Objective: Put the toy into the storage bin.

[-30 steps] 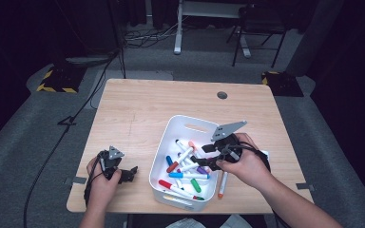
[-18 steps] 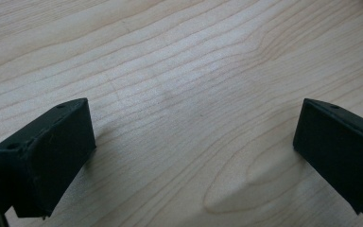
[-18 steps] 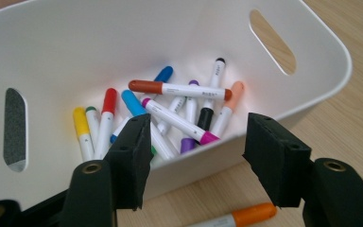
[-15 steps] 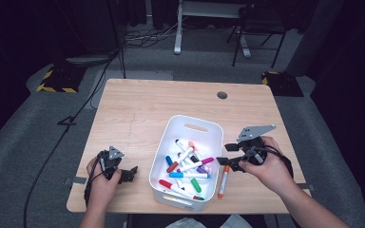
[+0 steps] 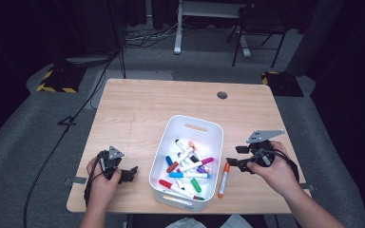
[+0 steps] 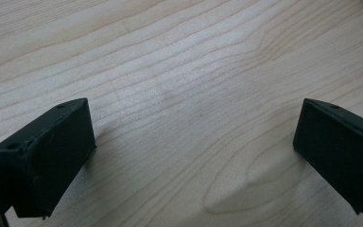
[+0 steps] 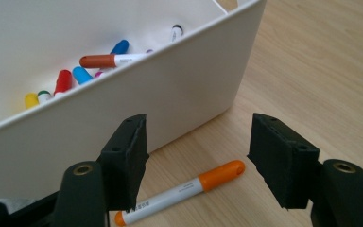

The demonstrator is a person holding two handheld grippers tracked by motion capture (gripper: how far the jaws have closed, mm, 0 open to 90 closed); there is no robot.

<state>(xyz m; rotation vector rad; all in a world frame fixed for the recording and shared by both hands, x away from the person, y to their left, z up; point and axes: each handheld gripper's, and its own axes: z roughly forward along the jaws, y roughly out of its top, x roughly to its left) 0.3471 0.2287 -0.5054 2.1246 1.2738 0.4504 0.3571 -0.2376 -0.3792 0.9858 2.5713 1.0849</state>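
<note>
My right claw (image 7: 196,158) has left the white bin (image 5: 171,142) and has just been opening; empty, it hangs over the orange-capped marker (image 7: 182,191) lying just beside the bin, my next pickup.

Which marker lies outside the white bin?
The orange-capped marker: it lies on the table beside the bin, below the right tongs; the rest are inside.

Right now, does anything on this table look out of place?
Yes: one orange marker lies on the table beside the white bin, apart from its right wall, while the other markers lie inside. The right tongs are open just above it, nothing between them.
</note>
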